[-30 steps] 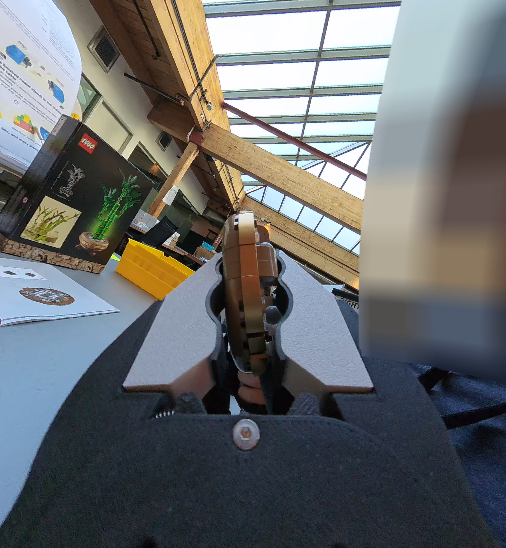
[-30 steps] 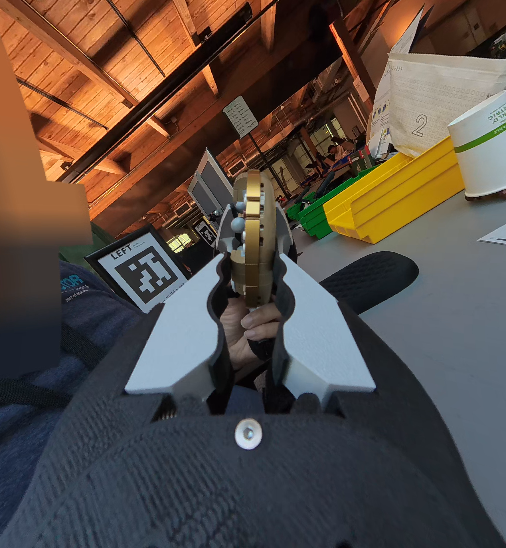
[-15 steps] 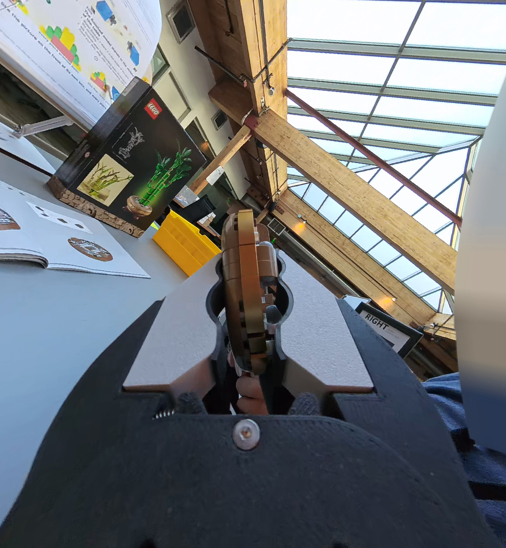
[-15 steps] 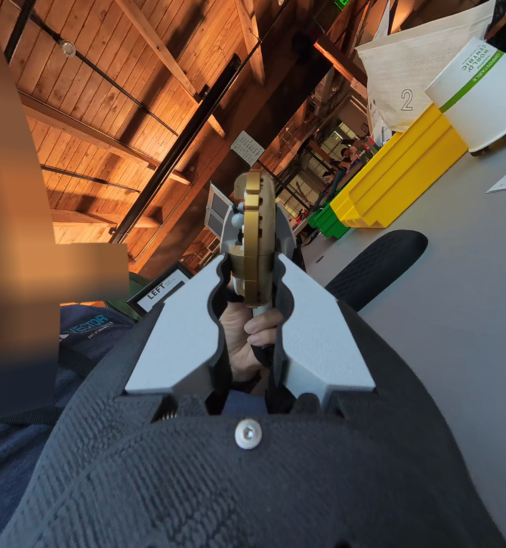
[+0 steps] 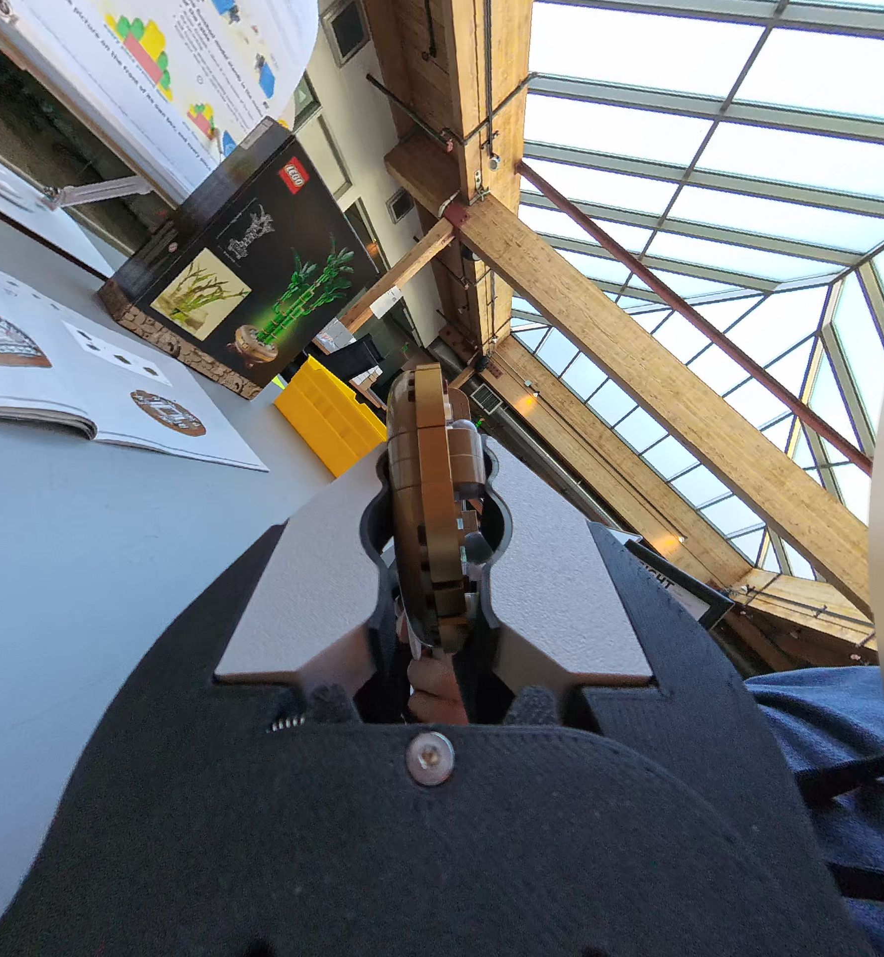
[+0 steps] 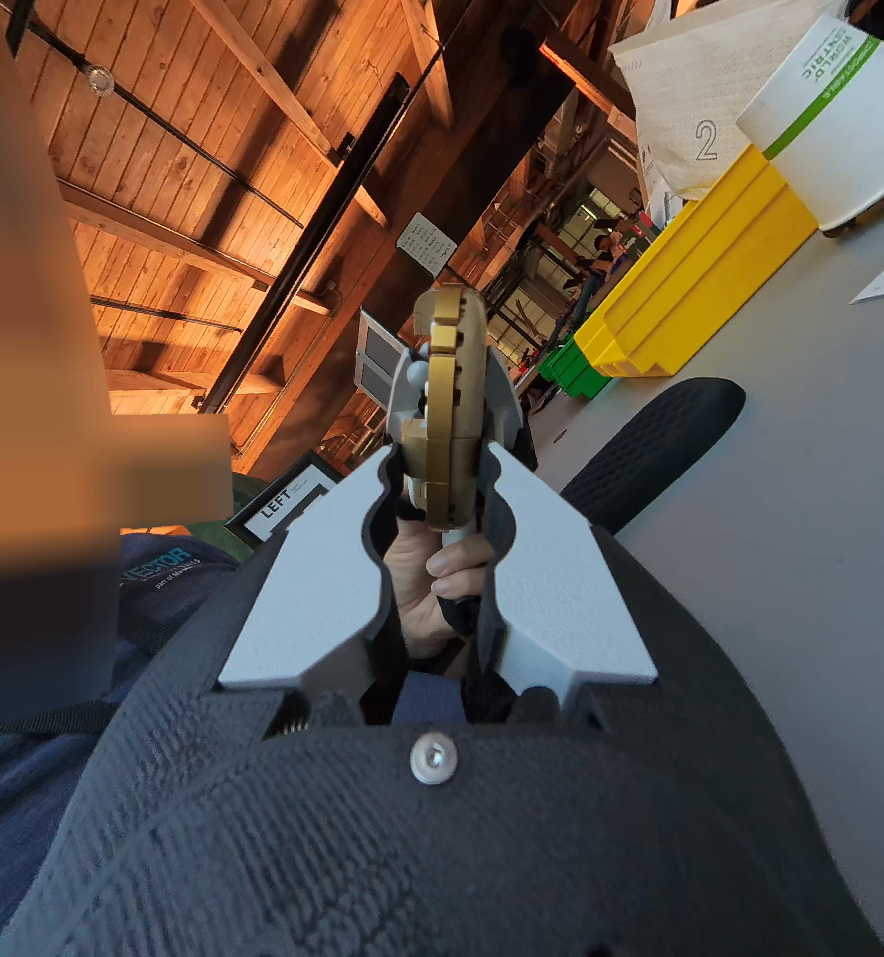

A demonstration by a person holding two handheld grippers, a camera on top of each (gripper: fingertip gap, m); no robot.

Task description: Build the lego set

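Both claws, left point(image 5: 432, 523) and right point(image 6: 442, 487), clamp the gold-brown lego disc point(image 5: 429, 497) (edge-on).

Print on several things

A logo marks the black box point(image 5: 253, 248); the poster point(image 5: 170, 67), paper cup point(image 6: 838, 124), paper bag point(image 6: 688, 103), two framed tags and a sweatshirt carry lettering.

I see a gold and tan lego disc point(image 5: 429, 497). My gripper fingers point(image 6: 326, 585) are light grey. The bins point(image 6: 688, 290) are yellow and green. The box point(image 5: 243, 269) is black with green bamboo on it. The table point(image 5: 67, 569) is grey.
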